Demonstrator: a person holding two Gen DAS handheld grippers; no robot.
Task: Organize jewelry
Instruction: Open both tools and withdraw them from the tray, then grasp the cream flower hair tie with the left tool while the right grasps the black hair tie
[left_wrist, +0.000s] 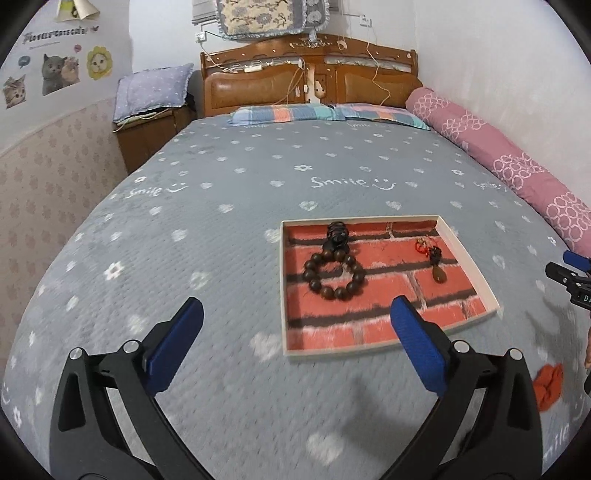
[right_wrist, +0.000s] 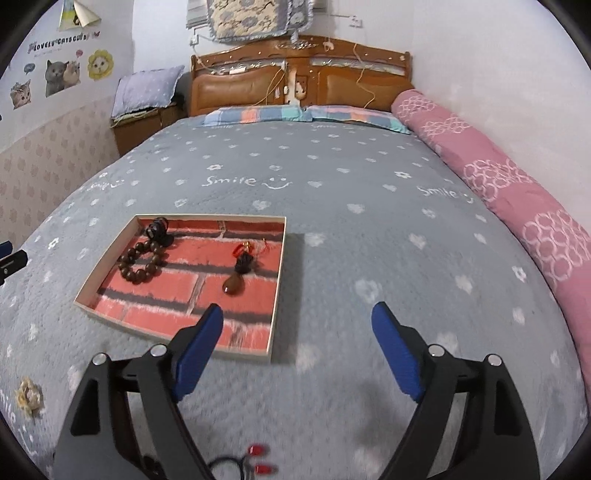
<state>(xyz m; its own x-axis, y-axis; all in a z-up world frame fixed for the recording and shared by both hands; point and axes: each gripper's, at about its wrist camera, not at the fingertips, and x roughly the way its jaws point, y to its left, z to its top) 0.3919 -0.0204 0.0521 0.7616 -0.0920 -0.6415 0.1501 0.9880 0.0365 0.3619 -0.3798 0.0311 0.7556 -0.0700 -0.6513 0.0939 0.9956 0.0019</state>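
A shallow tray (left_wrist: 471, 260) (right_wrist: 279, 280) with a red brick-pattern floor lies on the bed. In it are a dark wooden bead bracelet (left_wrist: 334, 277) (right_wrist: 142, 263), a black beaded piece (left_wrist: 336, 234) (right_wrist: 159, 230) at the back, and a red-corded pendant with a brown stone (left_wrist: 434, 264) (right_wrist: 238, 275). My left gripper (left_wrist: 295, 328) is open and empty, above the bed just in front of the tray. My right gripper (right_wrist: 297, 330) is open and empty, near the tray's front right corner. A black cord with red charms (right_wrist: 255, 459) lies on the bed below the right gripper.
A red scrunchie (left_wrist: 550, 382) lies on the grey bedspread at right. A cream flower hairpiece (right_wrist: 29, 397) lies at left. A pink rolled quilt (right_wrist: 517, 206) runs along the right wall. Pillows (left_wrist: 291, 112) and a wooden headboard (left_wrist: 310, 74) are at the back.
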